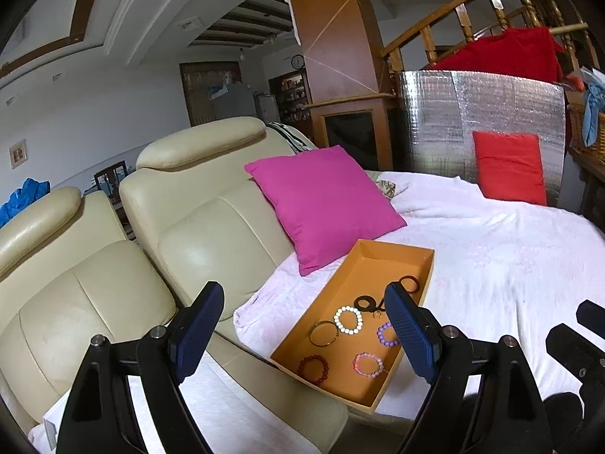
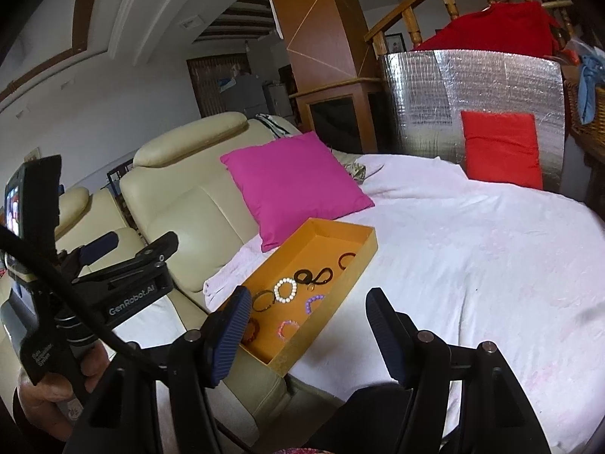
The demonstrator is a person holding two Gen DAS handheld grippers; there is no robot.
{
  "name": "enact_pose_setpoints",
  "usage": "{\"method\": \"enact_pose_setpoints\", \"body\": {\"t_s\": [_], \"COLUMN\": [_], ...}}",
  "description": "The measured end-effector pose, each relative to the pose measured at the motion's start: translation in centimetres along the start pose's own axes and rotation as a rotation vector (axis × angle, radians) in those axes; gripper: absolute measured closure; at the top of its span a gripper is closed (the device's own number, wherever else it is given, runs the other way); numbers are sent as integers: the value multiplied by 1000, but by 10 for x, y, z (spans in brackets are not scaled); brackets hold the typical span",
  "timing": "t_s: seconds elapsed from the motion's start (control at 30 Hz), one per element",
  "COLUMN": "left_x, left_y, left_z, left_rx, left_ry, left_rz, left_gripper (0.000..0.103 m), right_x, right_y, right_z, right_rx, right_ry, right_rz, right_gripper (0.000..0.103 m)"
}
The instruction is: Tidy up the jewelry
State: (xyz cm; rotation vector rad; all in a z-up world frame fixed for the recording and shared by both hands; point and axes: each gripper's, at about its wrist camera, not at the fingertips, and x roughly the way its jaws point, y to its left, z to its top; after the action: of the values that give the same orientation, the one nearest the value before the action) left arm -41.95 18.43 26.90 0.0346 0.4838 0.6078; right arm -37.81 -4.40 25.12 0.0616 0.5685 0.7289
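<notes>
An orange tray [image 1: 382,393] [image 2: 336,299] lies on a white sheet and holds several bracelets: a white bead one [image 1: 348,319] [image 2: 286,290], a purple one [image 1: 386,335] [image 2: 314,303], a pink one [image 1: 368,364] [image 2: 288,330], a dark red one [image 1: 313,367], a thin dark bangle [image 1: 323,333] and black rings [image 1: 365,303] [image 2: 315,277]. My left gripper [image 1: 304,335] stands open, short of the tray, with nothing between its fingers. My right gripper [image 2: 308,335] is open too, hovering over the tray's near end, and it holds nothing.
A magenta cushion [image 1: 325,204] [image 2: 295,185] leans just behind the tray. A cream sofa [image 1: 196,234] runs along the left. A red cushion [image 1: 508,168] rests against a silver foil panel [image 1: 480,113] at the back. A hand [image 2: 49,397] holds the left gripper's handle.
</notes>
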Motion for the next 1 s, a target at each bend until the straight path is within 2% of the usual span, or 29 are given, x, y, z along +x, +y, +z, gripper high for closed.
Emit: {"method": "enact_pose_setpoints", "body": {"t_s": [0.33,1.0], "left_x": [-2,13], "left_y": [8,36], "left_z": [-1,-9], "left_rx": [-9,-66], "left_ry": [-10,23], "left_rz": [7,22], "left_gripper": [16,16], "right_x": [2,11], "right_y": [13,38], "right_z": [4,4], "right_rx": [-17,-59], "right_ry": [2,1], "right_rz": [7,5], "right_gripper": [36,35]}}
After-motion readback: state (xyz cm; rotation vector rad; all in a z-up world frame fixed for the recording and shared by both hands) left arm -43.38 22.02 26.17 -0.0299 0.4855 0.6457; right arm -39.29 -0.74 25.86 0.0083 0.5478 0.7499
